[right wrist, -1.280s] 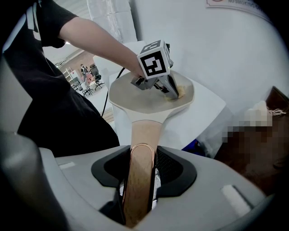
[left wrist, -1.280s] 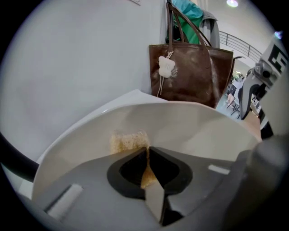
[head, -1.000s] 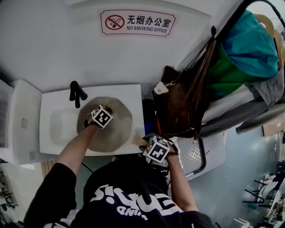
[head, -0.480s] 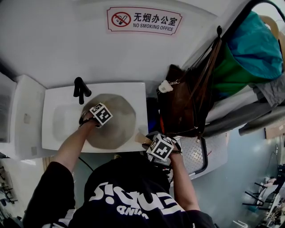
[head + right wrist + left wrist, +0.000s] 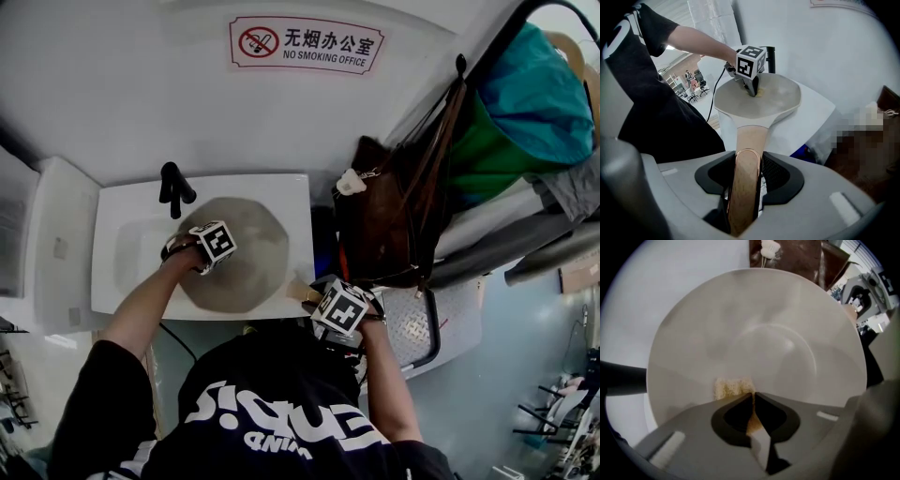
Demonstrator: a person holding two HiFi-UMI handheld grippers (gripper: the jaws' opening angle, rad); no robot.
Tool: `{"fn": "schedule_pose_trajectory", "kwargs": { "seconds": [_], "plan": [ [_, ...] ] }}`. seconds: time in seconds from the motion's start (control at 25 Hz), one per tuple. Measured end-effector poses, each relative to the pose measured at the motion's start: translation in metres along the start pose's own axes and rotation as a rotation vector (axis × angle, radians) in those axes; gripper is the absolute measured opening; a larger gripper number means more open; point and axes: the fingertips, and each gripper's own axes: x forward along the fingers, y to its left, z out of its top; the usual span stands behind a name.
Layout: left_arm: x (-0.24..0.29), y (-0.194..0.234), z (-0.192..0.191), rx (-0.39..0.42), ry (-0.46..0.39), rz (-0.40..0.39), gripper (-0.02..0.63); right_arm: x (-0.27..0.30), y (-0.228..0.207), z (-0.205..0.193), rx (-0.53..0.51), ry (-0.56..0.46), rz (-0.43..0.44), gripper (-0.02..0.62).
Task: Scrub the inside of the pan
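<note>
A pale grey pan [image 5: 253, 262] sits in the white sink [image 5: 122, 272]; its inside fills the left gripper view [image 5: 778, 333]. My left gripper [image 5: 206, 258] points straight down into the pan's left part, shut on a yellow sponge [image 5: 732, 387] that is pressed on the pan's inner surface. From the right gripper view the pan [image 5: 778, 98] lies ahead with the left gripper [image 5: 752, 90] standing in it. My right gripper [image 5: 747, 161] is shut on the pan's wooden handle [image 5: 750, 138], at the sink's front right corner [image 5: 323, 302].
A black faucet [image 5: 174, 190] rises behind the pan at the left. A brown bag [image 5: 384, 220] hangs just right of the sink, with clothes on a rack [image 5: 525, 103] beyond. A metal tread plate [image 5: 412, 328] lies below right. The wall bears a no-smoking sign [image 5: 306, 44].
The left gripper has slid the sponge leftward across the pan's inside and stands more upright. The right gripper has kept still on the handle.
</note>
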Motion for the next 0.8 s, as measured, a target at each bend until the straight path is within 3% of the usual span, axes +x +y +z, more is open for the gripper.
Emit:
{"fn": "schedule_pose_trajectory", "kwargs": {
  "seconds": [0.16,0.44,0.8],
  "plan": [
    [-0.006,-0.02,-0.021,0.026,0.098,-0.038,0.021,0.0,-0.001,0.001,-0.006,-0.004,0.001,0.172],
    [-0.008,-0.053,-0.028,0.041,0.137,-0.157,0.021,0.001,-0.001,0.002,-0.004,-0.012,0.002,0.171],
    [-0.008,-0.084,-0.03,0.08,0.171,-0.244,0.02,-0.003,-0.001,0.003,-0.007,-0.002,-0.008,0.171]
  ]
}}
